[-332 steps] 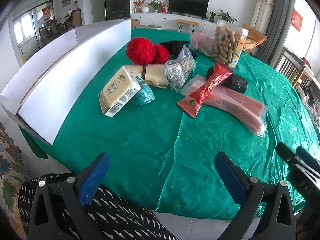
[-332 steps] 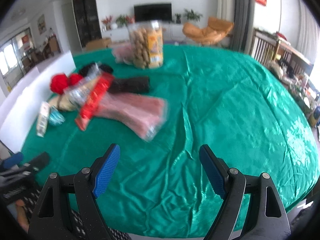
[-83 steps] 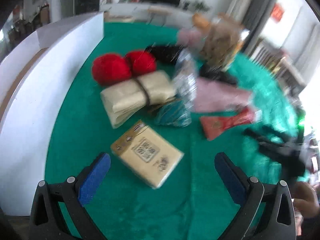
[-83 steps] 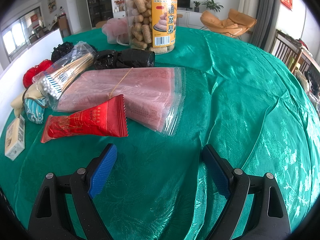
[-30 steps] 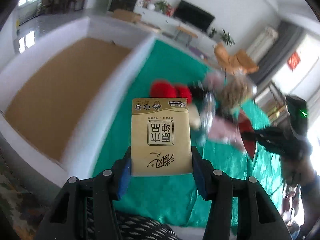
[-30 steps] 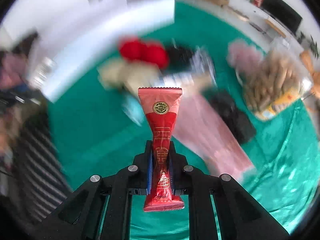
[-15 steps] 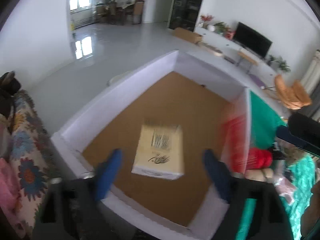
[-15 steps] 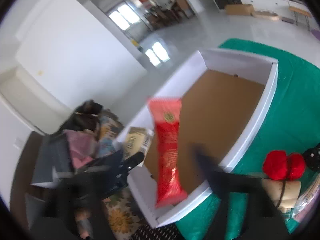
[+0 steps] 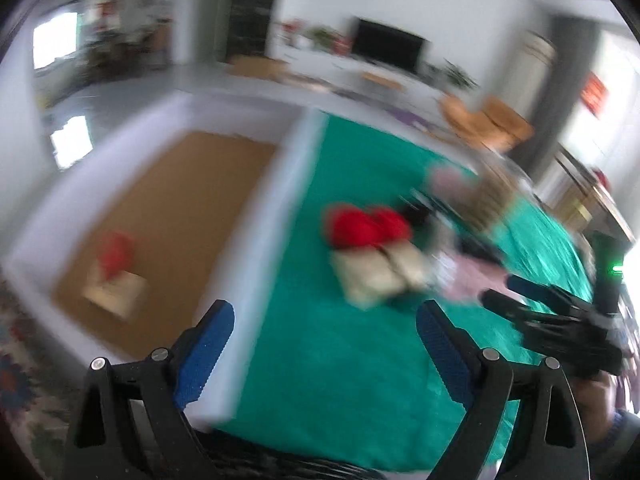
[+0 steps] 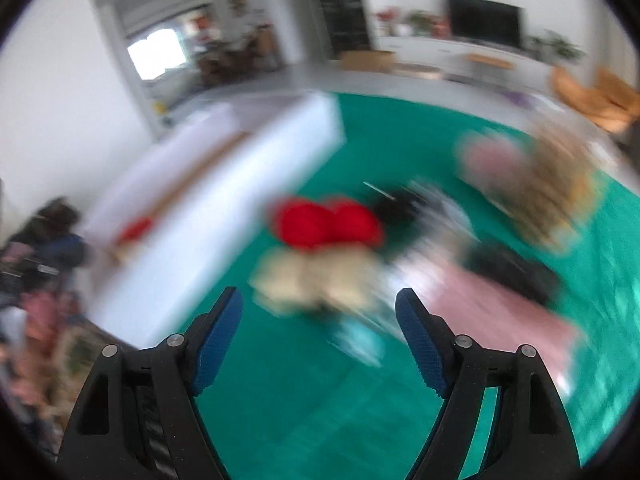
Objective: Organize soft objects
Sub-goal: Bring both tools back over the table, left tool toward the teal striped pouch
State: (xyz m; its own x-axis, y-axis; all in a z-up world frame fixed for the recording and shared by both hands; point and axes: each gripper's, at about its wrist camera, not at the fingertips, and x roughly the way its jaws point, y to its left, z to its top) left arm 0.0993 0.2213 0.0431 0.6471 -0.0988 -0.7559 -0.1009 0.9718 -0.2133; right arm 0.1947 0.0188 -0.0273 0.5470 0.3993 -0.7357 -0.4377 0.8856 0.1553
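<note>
My left gripper (image 9: 325, 344) hangs spread and empty above the white box's (image 9: 256, 280) near wall. Inside the box, beyond my left fingertip, the tan packet (image 9: 116, 292) lies on the brown floor with the red packet (image 9: 116, 254) touching it. My right gripper (image 10: 319, 334) gapes empty above the green cloth (image 10: 320, 412), beside the box.

We see the tan packet (image 9: 114, 294) flat in the white box (image 9: 256, 236), red pouch (image 9: 116, 254) on it; red yarn balls (image 9: 366, 226) and beige bundle (image 9: 380, 276) blurred on the counter.
</note>
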